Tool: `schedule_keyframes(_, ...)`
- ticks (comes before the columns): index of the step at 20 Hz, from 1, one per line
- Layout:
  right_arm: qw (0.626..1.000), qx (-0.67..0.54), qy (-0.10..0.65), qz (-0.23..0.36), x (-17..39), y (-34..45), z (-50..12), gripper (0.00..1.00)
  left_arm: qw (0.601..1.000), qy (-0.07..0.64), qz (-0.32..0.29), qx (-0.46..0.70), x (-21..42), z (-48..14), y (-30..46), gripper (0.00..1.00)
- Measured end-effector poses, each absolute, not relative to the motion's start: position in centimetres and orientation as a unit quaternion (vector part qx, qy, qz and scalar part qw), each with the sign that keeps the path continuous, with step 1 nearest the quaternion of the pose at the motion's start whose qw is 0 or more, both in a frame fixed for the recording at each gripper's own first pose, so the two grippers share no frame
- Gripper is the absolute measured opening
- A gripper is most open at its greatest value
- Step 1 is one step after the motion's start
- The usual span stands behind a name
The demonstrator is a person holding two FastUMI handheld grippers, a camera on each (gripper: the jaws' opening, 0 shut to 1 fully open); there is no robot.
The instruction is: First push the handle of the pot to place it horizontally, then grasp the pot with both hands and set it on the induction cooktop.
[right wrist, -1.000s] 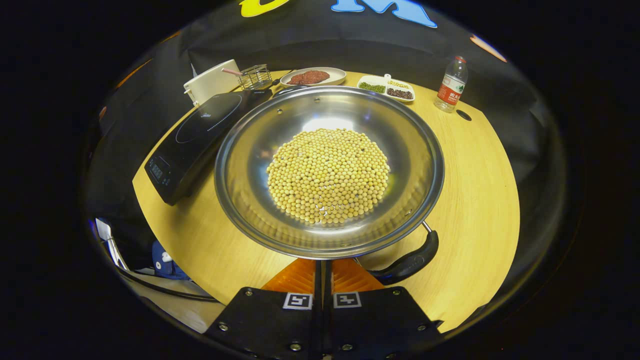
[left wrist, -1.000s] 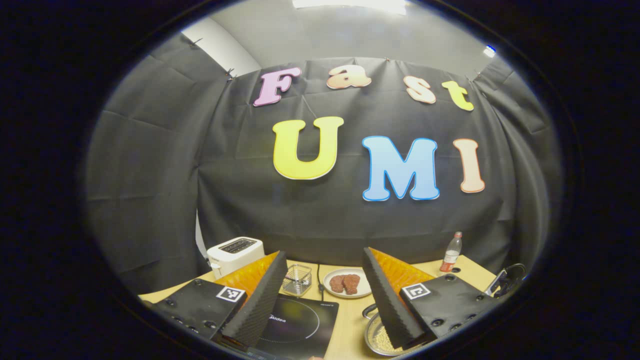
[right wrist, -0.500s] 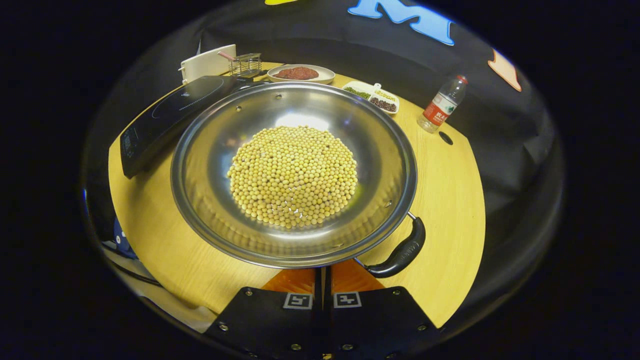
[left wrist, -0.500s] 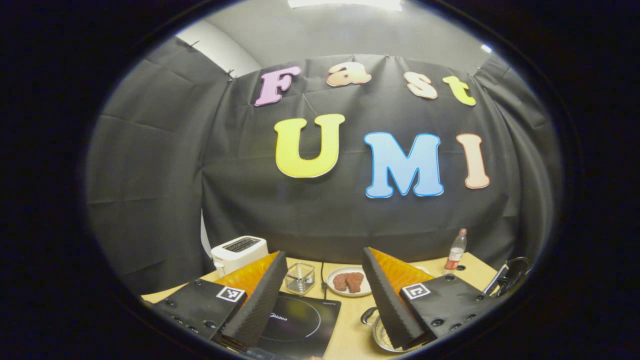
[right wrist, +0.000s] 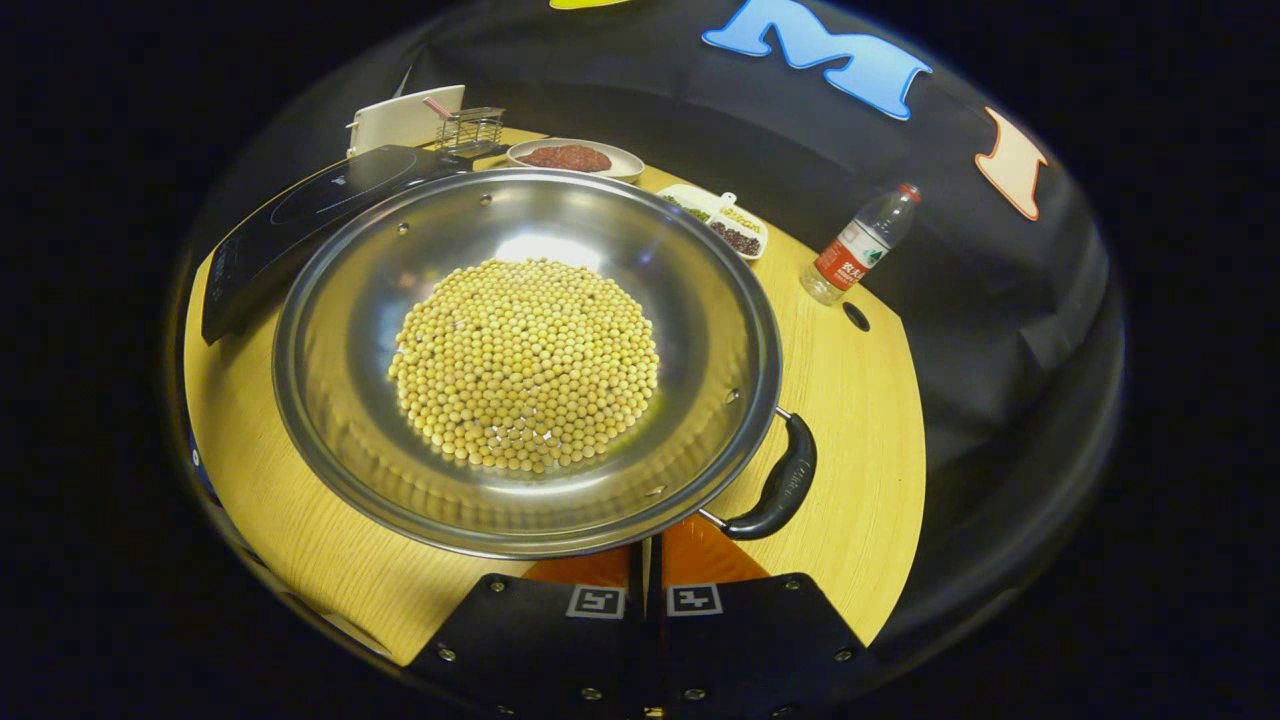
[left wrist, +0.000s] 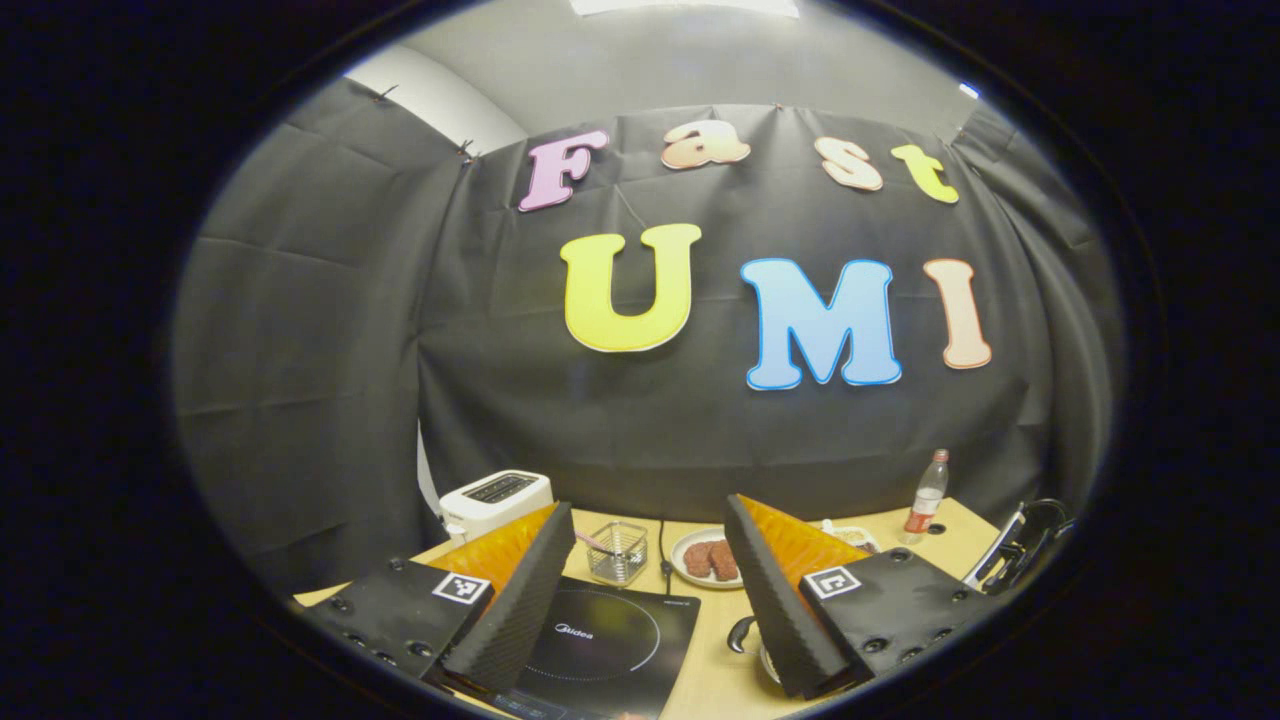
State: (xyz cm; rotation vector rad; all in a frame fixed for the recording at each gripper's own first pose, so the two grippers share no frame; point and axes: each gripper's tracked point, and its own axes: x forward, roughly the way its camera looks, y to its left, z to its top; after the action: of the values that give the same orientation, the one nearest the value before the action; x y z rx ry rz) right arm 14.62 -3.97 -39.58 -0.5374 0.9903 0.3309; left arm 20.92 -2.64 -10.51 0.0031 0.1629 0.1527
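My claws over the soybean pot

My right gripper (right wrist: 648, 560), fingers together, sits just beside the pot (right wrist: 520, 360) handle (right wrist: 775, 490); my left gripper (left wrist: 650, 590) hovers apart above the induction cooktop (left wrist: 600, 640).

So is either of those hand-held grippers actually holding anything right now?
No. The left hand-held gripper is open on nothing; the right hand-held gripper is shut beside the pot rim, gripping nothing visible.

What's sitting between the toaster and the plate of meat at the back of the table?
A small wire basket stands between the toaster and the plate of meat, seen in the left gripper view.
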Motion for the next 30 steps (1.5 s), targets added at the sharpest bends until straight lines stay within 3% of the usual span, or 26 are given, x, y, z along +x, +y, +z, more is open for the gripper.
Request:
schedule_keyframes(1, 0.838, -0.252, 0.461, 0.146, 15.1, -4.1, -39.4, 0.01, 0.994, 0.082, 0.077, 0.002, 20.9, -10.5, -2.6, 0.98)
schedule_keyframes(2, 0.844, -0.250, 0.454, 0.137, 15.6, -4.2, -39.4, 0.01, 0.994, 0.083, 0.077, 0.002, 21.0, -10.6, -2.6, 0.94)
schedule_keyframes(4, 0.852, -0.247, 0.443, 0.127, 16.3, -4.0, -39.3, 0.01, 0.994, 0.084, 0.076, 0.003, 21.0, -10.7, -2.8, 1.00)
schedule_keyframes(9, 0.862, -0.245, 0.429, 0.115, 16.8, -4.3, -38.9, 0.02, 0.994, 0.087, 0.069, 0.008, 21.0, -11.2, -3.5, 0.98)
schedule_keyframes(19, 0.923, -0.092, 0.372, 0.044, 17.6, -6.1, -32.3, 0.04, 0.995, 0.092, 0.041, 0.012, 22.5, -12.5, -5.3, 0.98)
schedule_keyframes(20, 0.927, -0.069, 0.365, 0.044, 18.0, -6.2, -31.8, 0.11, 0.995, 0.093, 0.035, 0.011, 22.7, -13.0, -5.7, 0.98)
schedule_keyframes(24, 0.937, -0.013, 0.348, 0.033, 18.6, -6.4, -30.3, 0.95, 0.994, 0.109, 0.014, -0.002, 23.8, -15.1, -7.2, 0.98)
schedule_keyframes(30, 0.940, 0.005, 0.341, 0.024, 19.2, -6.2, -29.8, 0.98, 0.987, 0.159, -0.017, 0.001, 25.6, -20.3, -9.2, 0.98)
